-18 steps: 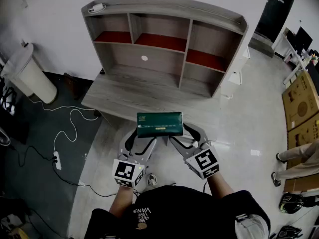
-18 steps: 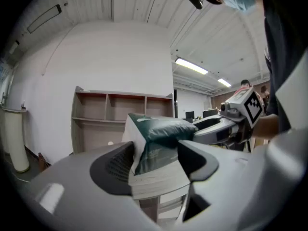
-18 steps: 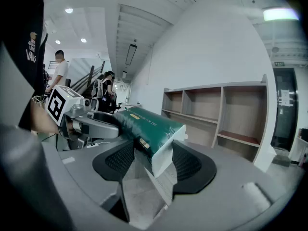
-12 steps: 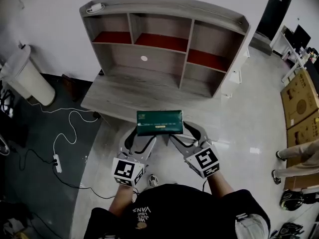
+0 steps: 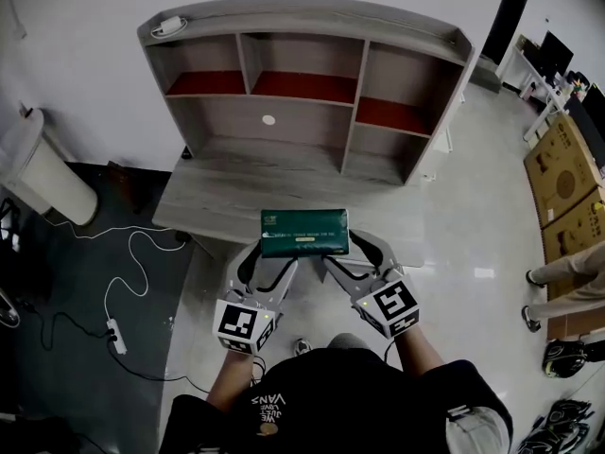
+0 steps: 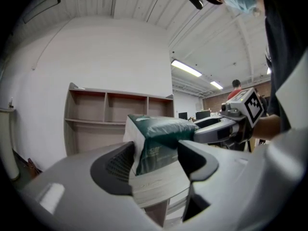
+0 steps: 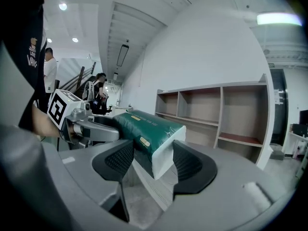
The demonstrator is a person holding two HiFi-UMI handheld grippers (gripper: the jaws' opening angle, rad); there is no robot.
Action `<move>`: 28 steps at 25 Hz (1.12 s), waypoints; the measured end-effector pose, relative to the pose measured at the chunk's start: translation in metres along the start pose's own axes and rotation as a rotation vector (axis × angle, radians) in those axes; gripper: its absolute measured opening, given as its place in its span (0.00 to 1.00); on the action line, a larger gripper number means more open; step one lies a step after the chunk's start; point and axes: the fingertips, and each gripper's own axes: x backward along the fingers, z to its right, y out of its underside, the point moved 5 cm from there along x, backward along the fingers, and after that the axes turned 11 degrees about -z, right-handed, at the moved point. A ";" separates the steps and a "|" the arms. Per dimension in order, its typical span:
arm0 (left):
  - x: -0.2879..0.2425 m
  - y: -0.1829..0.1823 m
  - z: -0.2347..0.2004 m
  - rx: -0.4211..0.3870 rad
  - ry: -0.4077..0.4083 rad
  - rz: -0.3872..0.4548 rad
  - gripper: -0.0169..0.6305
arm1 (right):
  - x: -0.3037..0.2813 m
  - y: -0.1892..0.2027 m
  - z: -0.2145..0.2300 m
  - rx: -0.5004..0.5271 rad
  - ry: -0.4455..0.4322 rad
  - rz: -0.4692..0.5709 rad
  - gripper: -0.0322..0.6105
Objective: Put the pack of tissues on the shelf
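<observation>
Two grippers, left [image 5: 267,261] and right [image 5: 352,258], each pinch one end of the green pack of tissues [image 5: 304,233], jaws wide around it. The pack is level over the desk's [image 5: 255,183] near edge. The shelf [image 5: 352,112] stands at the far side.

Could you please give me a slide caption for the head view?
Left claw and right claw each grip one end of a green tissue pack in front of the wooden shelf.

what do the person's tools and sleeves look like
Both the left tool and right tool are pale grey plastic with curved jaws and dark ribbed pads. Each carries a white cube with black square markers. The person wears a black short-sleeved T-shirt.
</observation>
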 end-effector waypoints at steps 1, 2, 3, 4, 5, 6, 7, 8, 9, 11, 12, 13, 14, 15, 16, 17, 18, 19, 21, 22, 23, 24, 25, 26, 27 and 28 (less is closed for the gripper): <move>-0.001 0.000 -0.004 -0.002 0.007 -0.003 0.52 | -0.002 -0.001 0.000 -0.007 0.005 0.002 0.45; -0.003 0.000 -0.008 -0.003 0.013 -0.004 0.52 | -0.005 -0.002 0.000 -0.012 0.011 0.004 0.45; -0.005 -0.001 -0.011 -0.004 0.019 -0.004 0.52 | -0.008 -0.003 0.001 -0.017 0.017 0.004 0.45; -0.008 -0.001 -0.014 -0.005 0.023 -0.003 0.52 | -0.011 -0.004 0.002 -0.021 0.022 0.003 0.45; -0.011 -0.002 -0.016 -0.005 0.026 -0.003 0.52 | -0.013 -0.004 0.004 -0.024 0.025 0.001 0.45; -0.014 -0.002 -0.018 -0.005 0.029 -0.004 0.52 | -0.016 -0.005 0.006 -0.027 0.026 0.000 0.45; -0.017 -0.002 -0.021 -0.004 0.031 -0.006 0.52 | -0.019 -0.006 0.008 -0.030 0.027 0.000 0.45; -0.021 -0.003 -0.024 -0.004 0.032 -0.008 0.52 | -0.022 -0.006 0.012 -0.031 0.027 0.000 0.45; -0.025 -0.005 -0.027 -0.004 0.032 -0.009 0.52 | -0.026 -0.007 0.015 -0.032 0.028 0.001 0.45; -0.036 -0.006 -0.033 -0.005 0.029 -0.012 0.52 | -0.034 -0.009 0.025 -0.033 0.027 0.004 0.45; -0.041 -0.008 -0.035 -0.005 0.027 -0.013 0.52 | -0.037 -0.010 0.030 -0.034 0.026 0.006 0.45; -0.047 -0.009 -0.038 -0.006 0.025 -0.013 0.52 | -0.041 -0.011 0.035 -0.034 0.025 0.008 0.45; -0.052 -0.012 -0.040 -0.007 0.023 -0.012 0.52 | -0.045 -0.012 0.041 -0.034 0.024 0.010 0.45; -0.058 -0.014 -0.043 -0.009 0.021 -0.010 0.52 | -0.048 -0.014 0.047 -0.033 0.022 0.012 0.45; -0.063 -0.017 -0.045 -0.010 0.019 -0.009 0.52 | -0.051 -0.015 0.052 -0.034 0.020 0.014 0.45; -0.069 -0.019 -0.047 -0.011 0.016 -0.008 0.52 | -0.054 -0.016 0.058 -0.034 0.018 0.017 0.45; -0.074 -0.021 -0.049 -0.011 0.012 -0.008 0.52 | -0.058 -0.017 0.064 -0.033 0.016 0.019 0.45; -0.080 -0.023 -0.051 -0.012 0.008 -0.009 0.52 | -0.061 -0.018 0.069 -0.031 0.013 0.021 0.45; -0.090 -0.025 -0.054 -0.014 0.000 -0.011 0.52 | -0.067 -0.020 0.080 -0.027 0.005 0.027 0.45; -0.095 -0.027 -0.057 -0.016 -0.005 -0.011 0.52 | -0.070 -0.021 0.085 -0.026 0.001 0.029 0.45; -0.100 -0.028 -0.059 -0.017 -0.009 -0.010 0.52 | -0.074 -0.022 0.090 -0.026 -0.002 0.032 0.45; -0.104 -0.030 -0.062 -0.018 -0.014 -0.008 0.52 | -0.078 -0.023 0.095 -0.025 -0.006 0.034 0.45; -0.109 -0.031 -0.064 -0.020 -0.019 -0.007 0.52 | -0.082 -0.023 0.099 -0.024 -0.010 0.036 0.45; -0.114 -0.033 -0.066 -0.021 -0.024 -0.007 0.52 | -0.085 -0.024 0.104 -0.023 -0.014 0.037 0.45; -0.118 -0.035 -0.068 -0.022 -0.029 -0.006 0.52 | -0.089 -0.025 0.109 -0.021 -0.019 0.039 0.45; -0.123 -0.037 -0.069 -0.023 -0.034 -0.004 0.52 | -0.091 -0.025 0.114 -0.019 -0.024 0.040 0.45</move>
